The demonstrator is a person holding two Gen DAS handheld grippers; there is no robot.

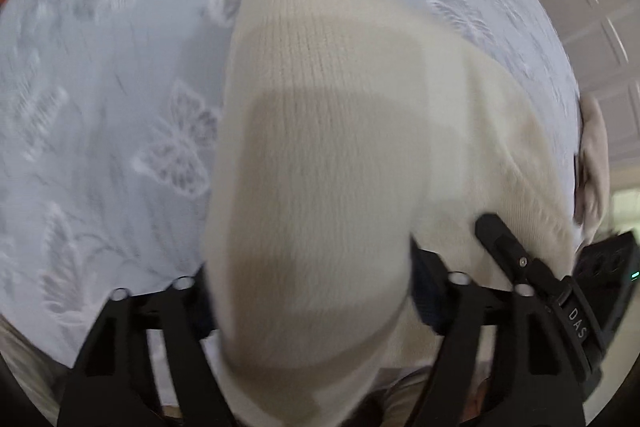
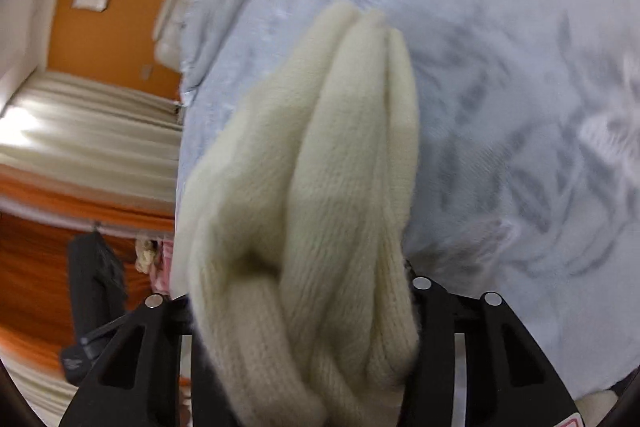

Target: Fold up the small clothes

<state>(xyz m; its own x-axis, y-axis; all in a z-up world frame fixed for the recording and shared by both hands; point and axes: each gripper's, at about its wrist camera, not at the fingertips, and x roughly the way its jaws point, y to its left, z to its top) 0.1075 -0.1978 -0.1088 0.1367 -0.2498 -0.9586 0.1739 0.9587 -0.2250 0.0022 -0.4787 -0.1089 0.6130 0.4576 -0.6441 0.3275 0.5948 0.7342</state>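
Your left claw (image 1: pixel 308 291) is clamped on a cream knitted garment (image 1: pixel 320 131), which fills the middle of the left wrist view and bulges out between the two black fingers (image 1: pixel 432 291) at the bottom of the frame. The cloth stretches toward the lower right, where the tip of your right claw (image 1: pixel 496 231) lies against it. Behind it is a pale blue bedspread (image 1: pixel 120 87) with a white butterfly print.

In the right wrist view, your right claw (image 2: pixel 304 307) grips the same garment (image 2: pixel 320 187), bunched into thick folds between its fingers (image 2: pixel 428 307) and reaching up to the centre of the frame. An orange wall (image 2: pixel 80 27) and pale curtains (image 2: pixel 88 131) fill the left side.
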